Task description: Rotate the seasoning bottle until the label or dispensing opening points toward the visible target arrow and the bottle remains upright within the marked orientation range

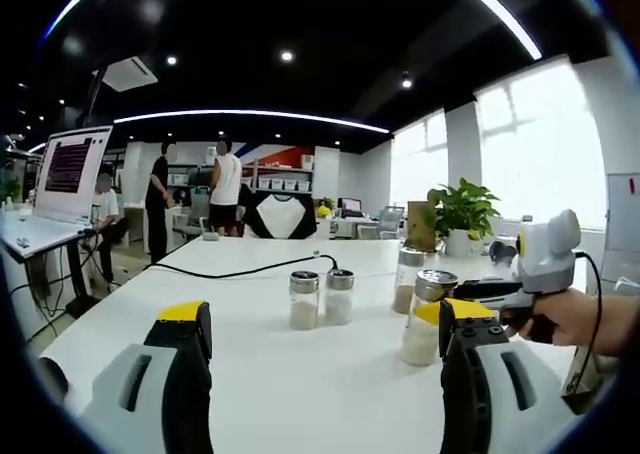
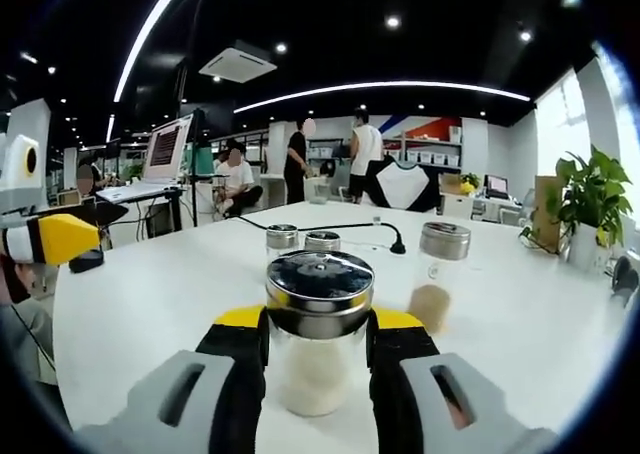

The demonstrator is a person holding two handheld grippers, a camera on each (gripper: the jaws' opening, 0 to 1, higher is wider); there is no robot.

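A glass seasoning bottle [image 2: 318,344] with a shiny metal lid and pale powder stands upright on the white table [image 2: 150,304]. My right gripper [image 2: 318,326] is shut on its sides. In the left gripper view the same bottle [image 1: 426,324] is at the right, with the right gripper [image 1: 478,290] reaching in from a hand. My left gripper [image 1: 320,314] is open with nothing between its jaws, low over the table [image 1: 250,374]. It shows at the left edge as the left gripper [image 2: 50,239]. I see no arrow mark.
Two small shakers [image 1: 322,298] stand mid-table, also seen as the pair [image 2: 302,240]. A taller bottle [image 1: 407,279] with brown powder [image 2: 438,274] stands beyond. A black cable [image 1: 240,270] crosses the table. A potted plant [image 1: 462,214] is at the far right. People stand in the background.
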